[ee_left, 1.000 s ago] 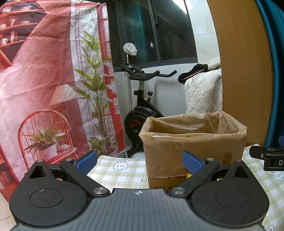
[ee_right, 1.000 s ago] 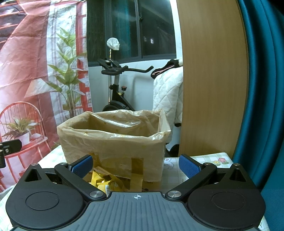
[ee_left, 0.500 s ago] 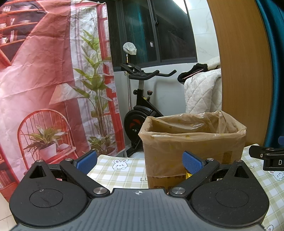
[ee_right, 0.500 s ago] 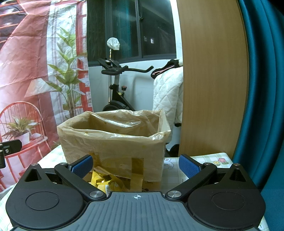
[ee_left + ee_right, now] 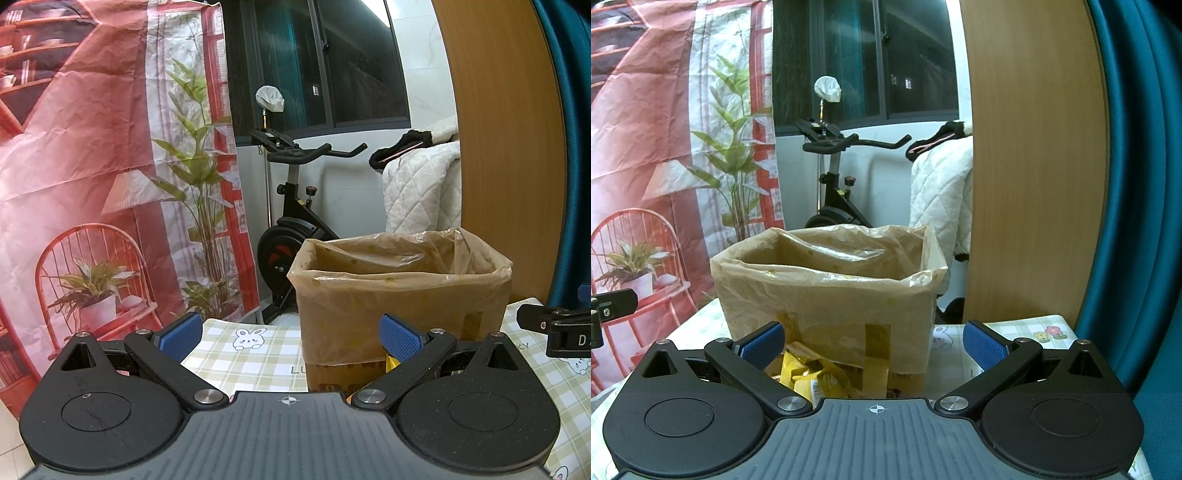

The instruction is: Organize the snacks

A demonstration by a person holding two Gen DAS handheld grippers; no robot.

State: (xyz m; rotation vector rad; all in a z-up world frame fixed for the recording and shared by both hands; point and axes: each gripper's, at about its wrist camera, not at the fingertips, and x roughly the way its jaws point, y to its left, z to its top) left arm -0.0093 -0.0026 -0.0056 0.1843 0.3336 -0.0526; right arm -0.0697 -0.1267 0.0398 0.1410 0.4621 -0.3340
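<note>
A cardboard box lined with a tan plastic bag stands on the checked tablecloth. Yellow snack packets lie in front of the box, partly hidden behind my right gripper's body; a sliver of yellow snack packet shows in the left wrist view. My left gripper is open and holds nothing, short of the box's left front corner. My right gripper is open and holds nothing, just before the box's front face. The inside of the box is hidden.
An exercise bike stands on the floor behind the table. A printed red backdrop hangs at the left. A wooden panel and teal curtain rise at the right. A white quilt hangs beyond the box.
</note>
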